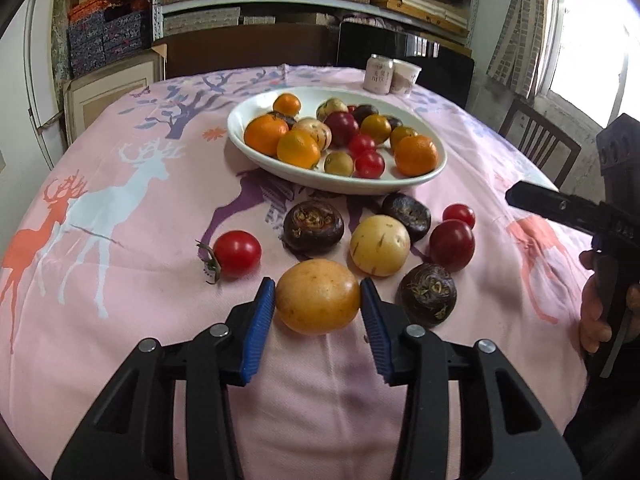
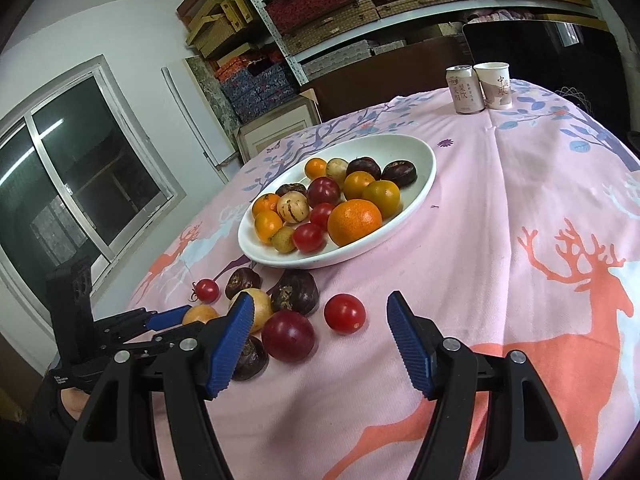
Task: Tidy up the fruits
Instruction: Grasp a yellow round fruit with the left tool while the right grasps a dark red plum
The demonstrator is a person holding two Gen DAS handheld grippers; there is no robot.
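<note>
Counter (image 1: 100, 320), pink deer cloth, carries white plate (image 1: 400, 184) heaped with fruit; loose fruit in front.

My left tongs (image 1: 318, 300) clamped on yellow-orange fruit (image 1: 318, 296), still on cloth. Risk: round skin, pads grip at widest point only, may squirt out on lift and roll into dark water chestnut (image 1: 427, 294) just beside.

My right tongs (image 2: 320, 320) apart, empty, cherry tomato (image 2: 344, 313) between tips, untouched.

Right view shows left tongs from side, fruit mostly hidden; left view shows grip squarely.

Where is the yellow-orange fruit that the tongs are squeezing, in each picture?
Left wrist view: the yellow-orange fruit sits low in the middle, pinched between the left tongs.
Right wrist view: the same fruit peeks out at lower left, partly hidden behind a blue pad.
Shared landmark: the white plate of fruit beyond it.
</note>
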